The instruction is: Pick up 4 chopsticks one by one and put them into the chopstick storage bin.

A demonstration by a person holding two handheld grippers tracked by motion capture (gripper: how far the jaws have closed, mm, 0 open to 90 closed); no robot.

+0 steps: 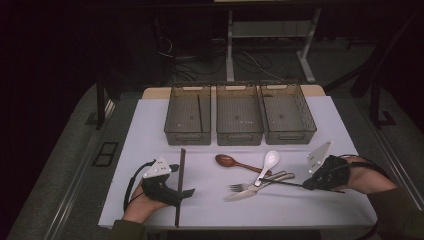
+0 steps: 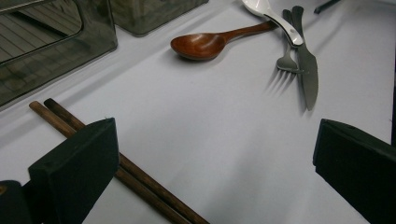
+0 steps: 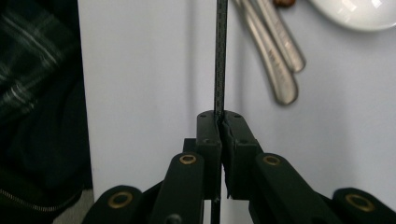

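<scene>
From above, my right hand-held gripper (image 1: pixel 311 183) is clenched on a thin dark chopstick (image 1: pixel 282 182) whose long axis runs almost level across the desk (image 1: pixel 150 200), pointing left toward the fork (image 1: pixel 250 185) and knife (image 1: pixel 245 193). My left hand-held gripper (image 1: pixel 186 192) stands released beside a brown chopstick pair (image 1: pixel 180 185).

In the left gripper view, the jaws gape; the pair (image 2: pixel 140 179) runs diagonally under them.

In the right gripper view, the chopstick (image 3: pixel 220 56) points straight away from the pinched jaws.
</scene>
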